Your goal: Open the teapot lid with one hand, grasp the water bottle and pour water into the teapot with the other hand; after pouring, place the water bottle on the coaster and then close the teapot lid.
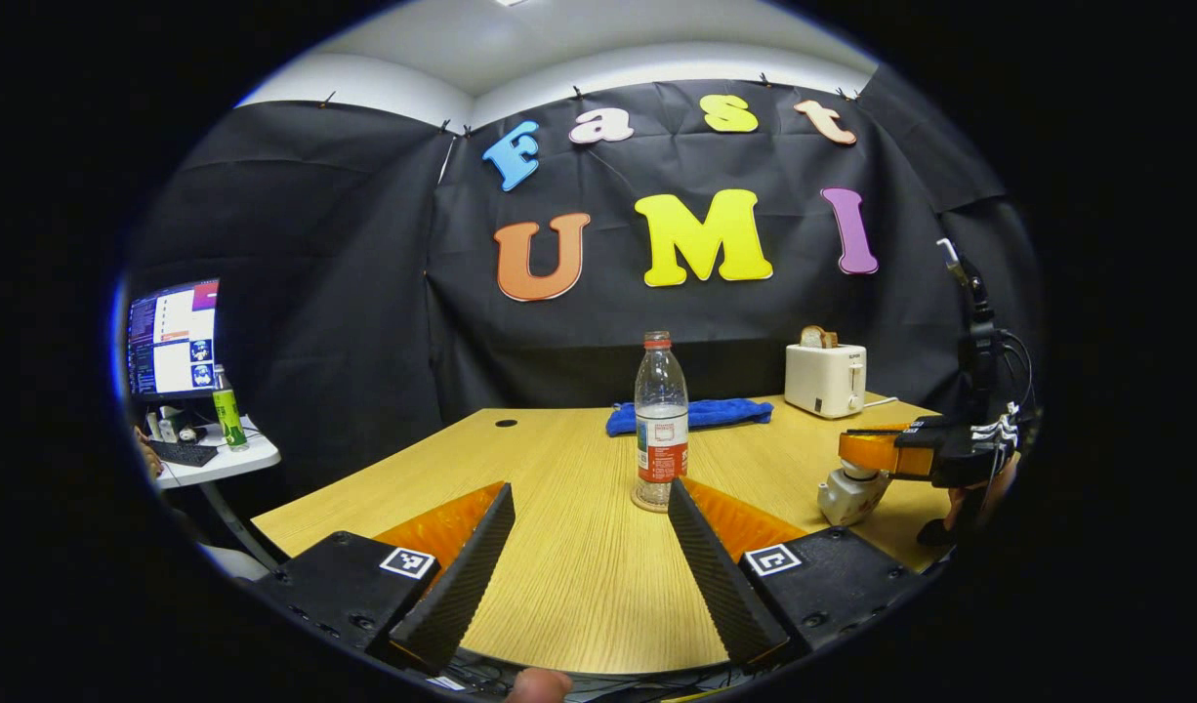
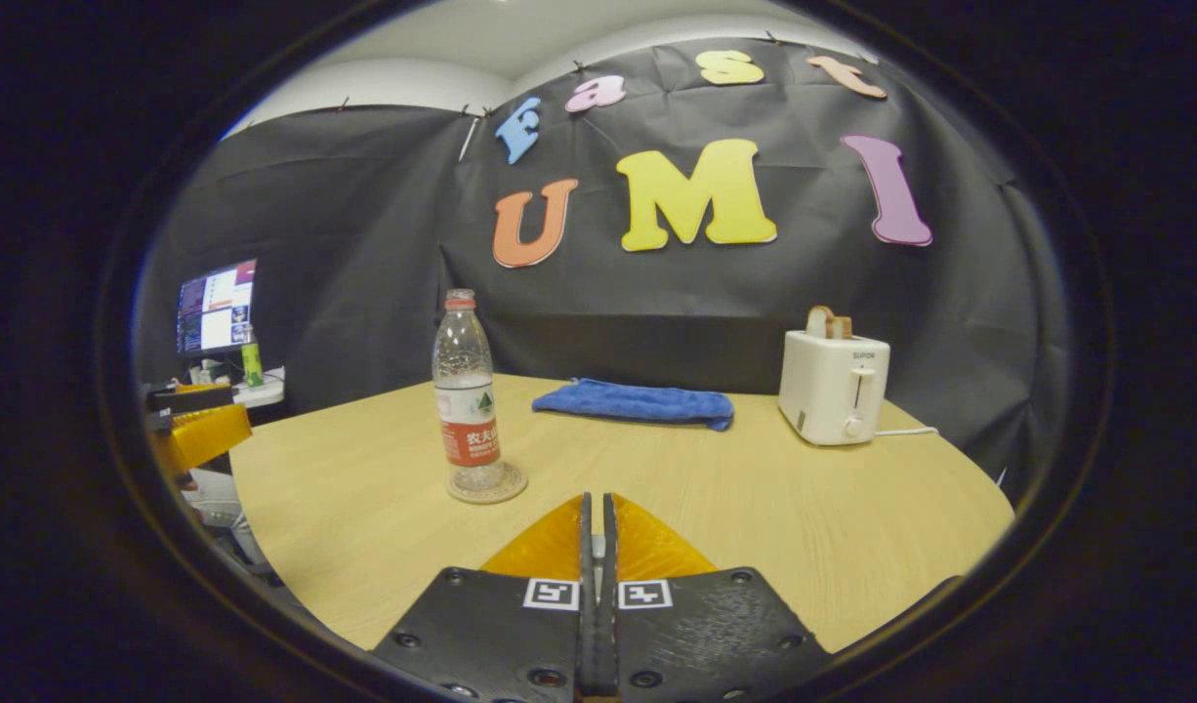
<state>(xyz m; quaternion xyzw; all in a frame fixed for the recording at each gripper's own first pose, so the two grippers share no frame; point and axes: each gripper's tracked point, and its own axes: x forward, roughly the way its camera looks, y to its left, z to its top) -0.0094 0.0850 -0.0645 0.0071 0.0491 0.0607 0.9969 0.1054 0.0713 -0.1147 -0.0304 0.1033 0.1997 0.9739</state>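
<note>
Left gripper view looks along the left gripper (image 1: pixel 589 527), whose 2 fingers (image 1: pixel 462 576) are spread wide and hold nothing, above the near part of the wooden table (image 1: pixel 579 586). Just past them the water bottle (image 1: pixel 661 420) stands upright on a round coaster (image 1: pixel 647 505), cap on, roughly a third full. To its right sits the white teapot (image 1: pixel 849 493), low on the table, and the right gripper (image 1: pixel 867 451) hangs directly over it, close to its top; whether it grips the lid I cannot tell from here, since the lid itself is hidden. A hand (image 1: pixel 969 508) shows beneath that gripper's body. A blue cloth (image 1: pixel 696 415) lies behind the bottle, and a white toaster (image 1: pixel 825 379) with bread in its slots stands farther right. A monitor (image 1: pixel 172 337) sits on a side desk at the far left.

Right gripper view shows its own 2 fingers (image 2: pixel 586 547) pressed together with only a thin seam between them, and nothing visible in that seam. The left gripper (image 2: pixel 196 430) appears at the left edge.
</note>
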